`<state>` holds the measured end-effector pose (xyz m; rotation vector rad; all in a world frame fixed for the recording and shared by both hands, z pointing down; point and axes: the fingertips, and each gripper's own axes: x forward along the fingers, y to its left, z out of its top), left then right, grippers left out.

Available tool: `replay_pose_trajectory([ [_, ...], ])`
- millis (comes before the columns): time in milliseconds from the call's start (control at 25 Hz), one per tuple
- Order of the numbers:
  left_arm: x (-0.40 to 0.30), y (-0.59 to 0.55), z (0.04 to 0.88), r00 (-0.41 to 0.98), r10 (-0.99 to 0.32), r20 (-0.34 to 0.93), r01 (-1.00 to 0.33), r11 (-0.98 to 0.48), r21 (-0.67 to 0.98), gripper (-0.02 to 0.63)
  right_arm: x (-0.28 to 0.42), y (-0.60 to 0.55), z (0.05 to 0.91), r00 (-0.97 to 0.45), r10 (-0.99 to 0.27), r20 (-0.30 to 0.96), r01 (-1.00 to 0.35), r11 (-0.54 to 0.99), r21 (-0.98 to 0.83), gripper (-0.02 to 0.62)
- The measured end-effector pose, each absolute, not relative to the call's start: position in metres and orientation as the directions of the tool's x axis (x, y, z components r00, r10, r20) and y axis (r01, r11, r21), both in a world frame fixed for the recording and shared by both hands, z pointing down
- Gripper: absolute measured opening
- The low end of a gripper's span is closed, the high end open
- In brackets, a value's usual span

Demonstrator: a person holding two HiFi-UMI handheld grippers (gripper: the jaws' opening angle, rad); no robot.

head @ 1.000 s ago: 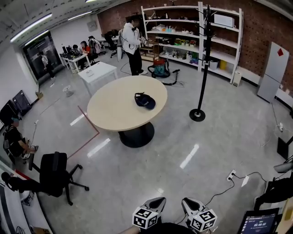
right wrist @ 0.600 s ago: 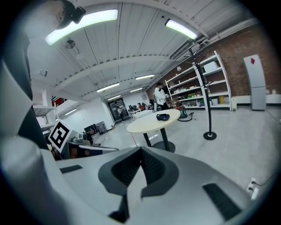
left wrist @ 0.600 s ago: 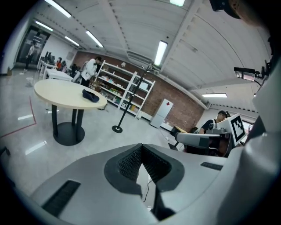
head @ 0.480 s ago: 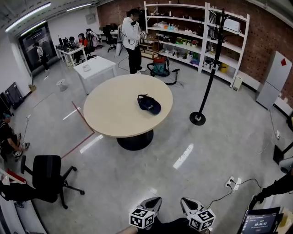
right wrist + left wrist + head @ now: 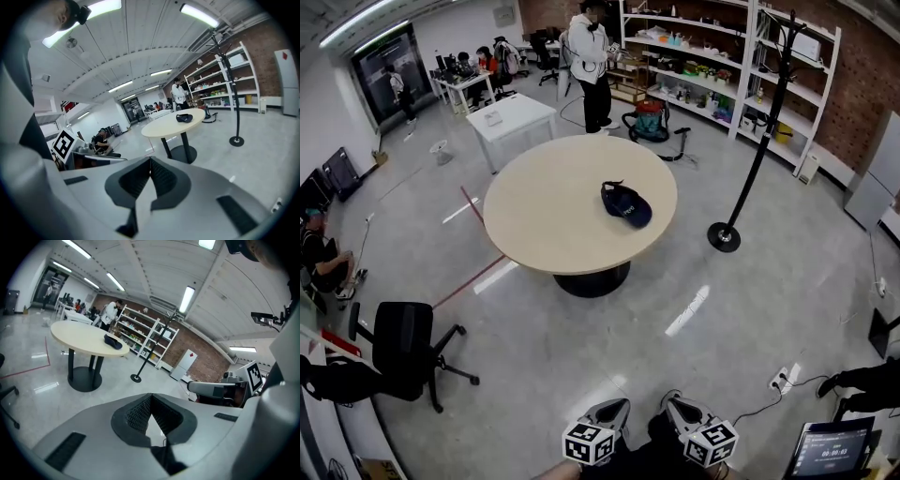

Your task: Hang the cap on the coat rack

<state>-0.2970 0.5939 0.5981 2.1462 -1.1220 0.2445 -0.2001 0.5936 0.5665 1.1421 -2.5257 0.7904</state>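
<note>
**Closing in on the cap, nothing lifted yet**

The left claw (image 5: 150, 398) and right claw (image 5: 150, 162) are both pressed together and empty, well short of the table (image 5: 539, 220). The cap (image 5: 626, 203) lies untouched on the table's three-o'clock side. The coat rack (image 5: 758, 161) stands on the floor at about one o'clock. I'd call this the approach. Next, one claw must spread and pinch the cap.

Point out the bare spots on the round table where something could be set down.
The round table is bare except right of centre, where the cap lies. The widest free patch runs from the cap to the left rim. Crowded: the shelves behind the coat rack.
</note>
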Motion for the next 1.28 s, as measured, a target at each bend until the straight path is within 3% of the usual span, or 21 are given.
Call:
replay_pose_trajectory([
  [280,-0.307,0.516,0.593,0.496,-0.731,0.468,-0.849,-0.297,0.437,0.003,-0.202,0.504,0.566,-0.733,-0.559,0.386,-0.679,0.633,-0.372,0.005],
  [600,-0.249,0.416,0.576,0.462,-0.759,0.459,-0.875,-0.304,0.377,0.003,-0.148,0.395,0.550,-0.760,-0.555,0.340,-0.650,0.666,-0.366,0.005],
  [1280,-0.211,0.325,0.584,0.380,-0.783,0.493,-0.904,-0.201,0.377,0.003,-0.108,0.299,0.571,-0.806,-0.477,0.351,-0.591,0.690,-0.418,0.005],
])
